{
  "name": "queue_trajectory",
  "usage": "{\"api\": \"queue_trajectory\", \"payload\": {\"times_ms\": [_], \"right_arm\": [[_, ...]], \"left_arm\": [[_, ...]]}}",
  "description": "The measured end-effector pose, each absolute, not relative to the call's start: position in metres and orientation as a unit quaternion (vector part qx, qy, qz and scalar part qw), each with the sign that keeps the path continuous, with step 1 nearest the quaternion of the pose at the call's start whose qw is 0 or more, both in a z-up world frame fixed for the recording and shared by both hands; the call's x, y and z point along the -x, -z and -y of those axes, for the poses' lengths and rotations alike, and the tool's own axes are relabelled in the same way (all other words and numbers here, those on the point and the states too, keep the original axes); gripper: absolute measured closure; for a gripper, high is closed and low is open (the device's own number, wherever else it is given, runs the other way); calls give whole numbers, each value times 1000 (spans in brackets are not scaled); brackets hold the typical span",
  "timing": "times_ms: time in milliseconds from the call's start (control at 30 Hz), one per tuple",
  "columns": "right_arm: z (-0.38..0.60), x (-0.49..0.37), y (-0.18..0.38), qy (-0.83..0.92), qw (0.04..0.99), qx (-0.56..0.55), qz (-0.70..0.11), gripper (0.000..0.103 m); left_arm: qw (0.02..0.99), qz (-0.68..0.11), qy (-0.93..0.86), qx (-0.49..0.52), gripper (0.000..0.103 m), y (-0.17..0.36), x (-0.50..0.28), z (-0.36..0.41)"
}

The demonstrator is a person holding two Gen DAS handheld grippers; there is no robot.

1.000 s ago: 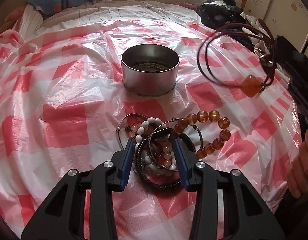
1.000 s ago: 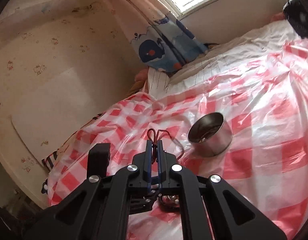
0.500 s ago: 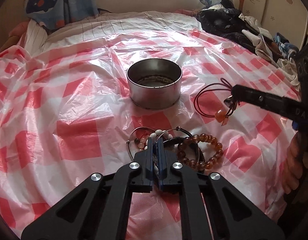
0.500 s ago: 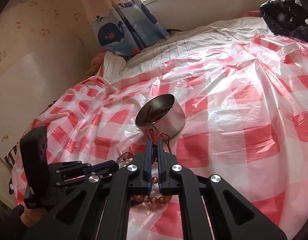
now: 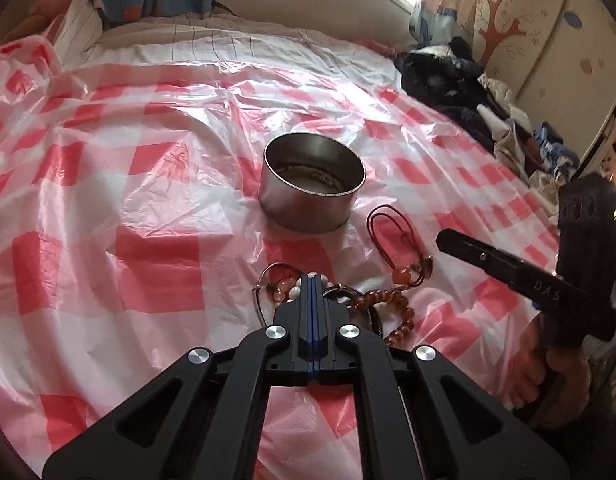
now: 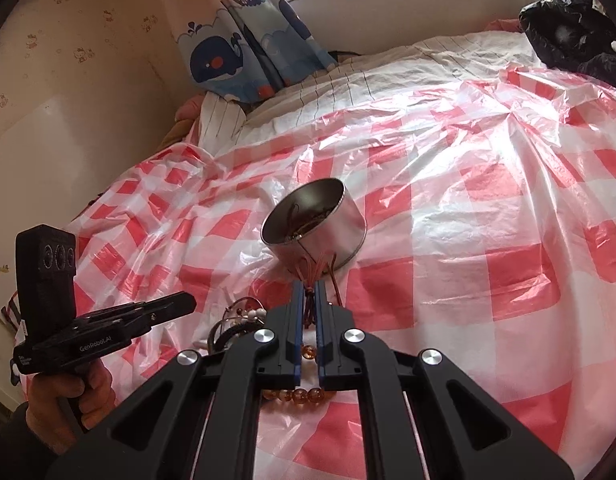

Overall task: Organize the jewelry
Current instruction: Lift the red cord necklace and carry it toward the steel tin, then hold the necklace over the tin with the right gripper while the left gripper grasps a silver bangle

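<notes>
Tilting downward over the bracelets (image 5: 382,304), left hand-held gripper (image 5: 312,280) closed.

Metal tin (image 5: 312,184) on plastic sheet (image 5: 107,184) over bed, cord necklace (image 5: 392,240) just right of tin, bracelet heap (image 5: 348,300) in front, clothes pile (image 5: 460,92) far right behind.

The left gripper (image 5: 312,280) points steeply down, jaws pressed fully together. The right gripper (image 6: 308,292) angles down, its jaws opening slightly; a hand (image 6: 67,396) grips the left handle.
</notes>
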State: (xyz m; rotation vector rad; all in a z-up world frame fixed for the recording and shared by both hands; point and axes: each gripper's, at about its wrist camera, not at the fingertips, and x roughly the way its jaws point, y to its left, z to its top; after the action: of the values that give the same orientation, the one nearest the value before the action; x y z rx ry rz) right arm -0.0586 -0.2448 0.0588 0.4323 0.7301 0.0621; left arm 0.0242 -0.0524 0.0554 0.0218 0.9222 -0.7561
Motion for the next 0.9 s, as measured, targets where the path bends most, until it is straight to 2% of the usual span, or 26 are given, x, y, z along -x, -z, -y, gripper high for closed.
{"api": "queue_trajectory", "payload": {"times_ms": [33, 67, 100, 167, 233, 367, 433, 500, 533, 733, 800, 900], "right_arm": [[245, 58, -57, -27, 909, -210, -359, 85], [245, 57, -55, -22, 907, -209, -365, 65], [244, 57, -53, -16, 906, -205, -369, 58], [240, 56, -51, -10, 907, -190, -376, 57], [235, 53, -47, 4, 906, -164, -390, 54], [226, 46, -33, 40, 900, -108, -421, 48], [224, 40, -22, 48, 891, -92, -443, 48], [224, 37, -15, 36, 885, -97, -455, 58], [223, 37, -13, 29, 882, -99, -459, 85], [227, 46, -30, -3, 898, -139, -417, 85], [231, 50, -40, -15, 907, -156, -391, 85], [232, 54, -52, -13, 917, -161, -366, 85]], "left_arm": [[828, -433, 354, -26, 102, -54, -22, 56], [826, -435, 357, -37, 101, -52, -20, 59], [824, -434, 360, -46, 101, -50, -17, 63], [824, -435, 359, -57, 89, -47, -15, 67], [827, -434, 351, -73, 84, -44, -14, 70], [830, -428, 340, -112, 85, -39, -10, 80], [832, -419, 336, -136, 96, -40, -5, 84], [831, -416, 351, -114, 97, -46, -4, 80], [827, -419, 365, -80, 97, -50, -7, 74], [813, -399, 418, 69, 96, -72, -21, 40], [804, -378, 447, 107, 103, -82, -20, 32], [822, -373, 424, 71, 103, -85, -17, 37]]}}
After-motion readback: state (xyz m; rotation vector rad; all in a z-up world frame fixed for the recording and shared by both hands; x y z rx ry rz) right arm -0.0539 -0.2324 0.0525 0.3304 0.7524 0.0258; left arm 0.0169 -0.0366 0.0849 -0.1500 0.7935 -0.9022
